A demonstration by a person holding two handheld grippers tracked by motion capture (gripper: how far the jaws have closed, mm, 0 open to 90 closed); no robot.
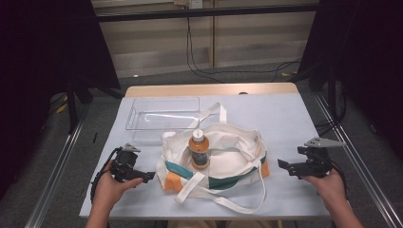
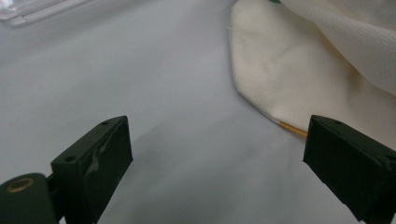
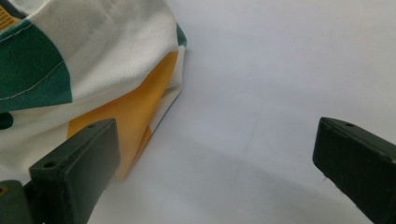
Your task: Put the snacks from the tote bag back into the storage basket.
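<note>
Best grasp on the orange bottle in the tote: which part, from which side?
Probably the white cap and neck of the bottle, coming from above. It sits inside the open tote bag, whose cloth walls surround its body, so only the top is exposed. Both the left claw and the right claw are open and empty.

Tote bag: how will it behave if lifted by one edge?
The tote bag is probably floppy: its cloth lies slumped and creased. The bottle upright inside would likely tip or slide. Loose straps may drag.

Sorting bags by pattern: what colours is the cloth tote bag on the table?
Cream cloth tote bag with green and orange patches, clearest in the right gripper view.
</note>
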